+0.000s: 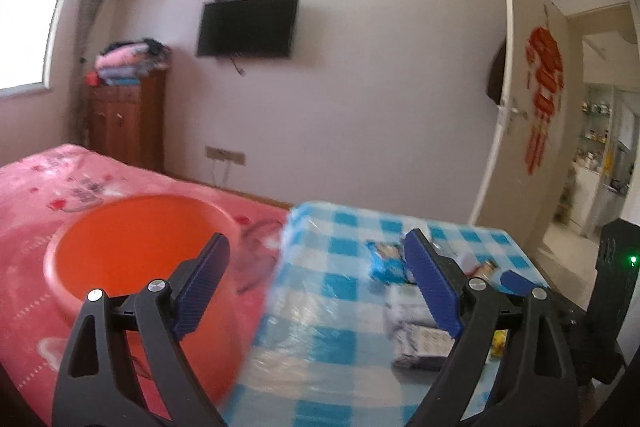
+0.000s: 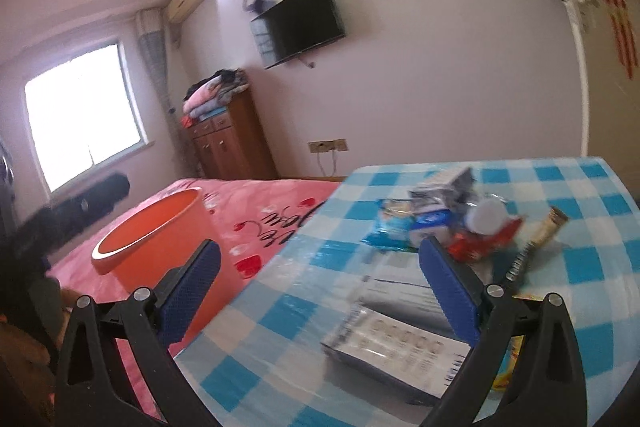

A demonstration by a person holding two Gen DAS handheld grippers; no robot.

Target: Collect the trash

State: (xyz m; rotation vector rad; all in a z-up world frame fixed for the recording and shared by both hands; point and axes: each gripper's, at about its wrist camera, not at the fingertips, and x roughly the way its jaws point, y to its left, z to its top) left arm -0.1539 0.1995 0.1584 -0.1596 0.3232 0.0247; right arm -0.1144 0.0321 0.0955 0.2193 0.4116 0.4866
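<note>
An orange plastic basin (image 1: 132,259) (image 2: 148,247) stands on the pink bed, against the edge of a blue-checked table (image 1: 332,307) (image 2: 280,327). Trash lies on the table: a blue snack packet (image 2: 394,223) (image 1: 386,261), a red wrapper (image 2: 484,243), a gold stick wrapper (image 2: 548,227) and a flat blister pack (image 2: 400,347) (image 1: 420,343). My left gripper (image 1: 316,239) is open and empty, straddling the basin's rim and the table edge. My right gripper (image 2: 320,247) is also open and empty, just short of the trash pile.
The pink bed (image 1: 40,195) (image 2: 248,199) runs to the left under a window. A wooden cabinet (image 1: 128,123) piled with folded clothes stands against the far wall, with a wall-mounted TV (image 1: 248,27) to its right. An open doorway (image 1: 592,155) is at the right.
</note>
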